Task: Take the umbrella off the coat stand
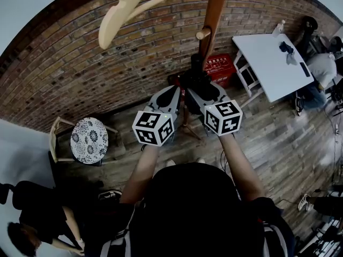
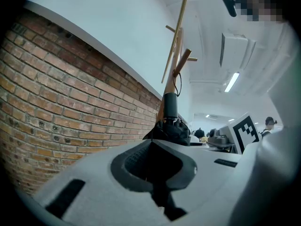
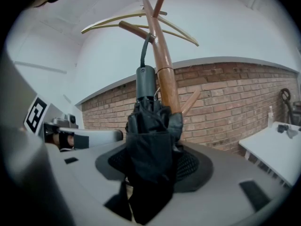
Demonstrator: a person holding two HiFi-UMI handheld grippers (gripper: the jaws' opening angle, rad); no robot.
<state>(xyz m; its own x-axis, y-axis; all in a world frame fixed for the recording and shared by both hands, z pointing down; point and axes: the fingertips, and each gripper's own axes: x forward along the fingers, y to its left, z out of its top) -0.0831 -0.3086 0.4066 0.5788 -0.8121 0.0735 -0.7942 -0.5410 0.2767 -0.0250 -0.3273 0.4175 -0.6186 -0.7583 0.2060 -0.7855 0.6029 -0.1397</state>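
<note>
A folded black umbrella with a grey handle hangs by its strap from a peg of the wooden coat stand. My right gripper is shut on the umbrella's bundled fabric, which fills the hollow between its jaws. In the head view both grippers sit side by side at the stand, the right gripper on the umbrella. My left gripper is just left of it, shut and empty. The left gripper view shows the umbrella just past its own jaw tips.
A brick wall runs behind the stand. A pale wooden hanger hangs at the top. A red crate and a white table stand to the right, a patterned stool to the left. People are at the lower left and far right.
</note>
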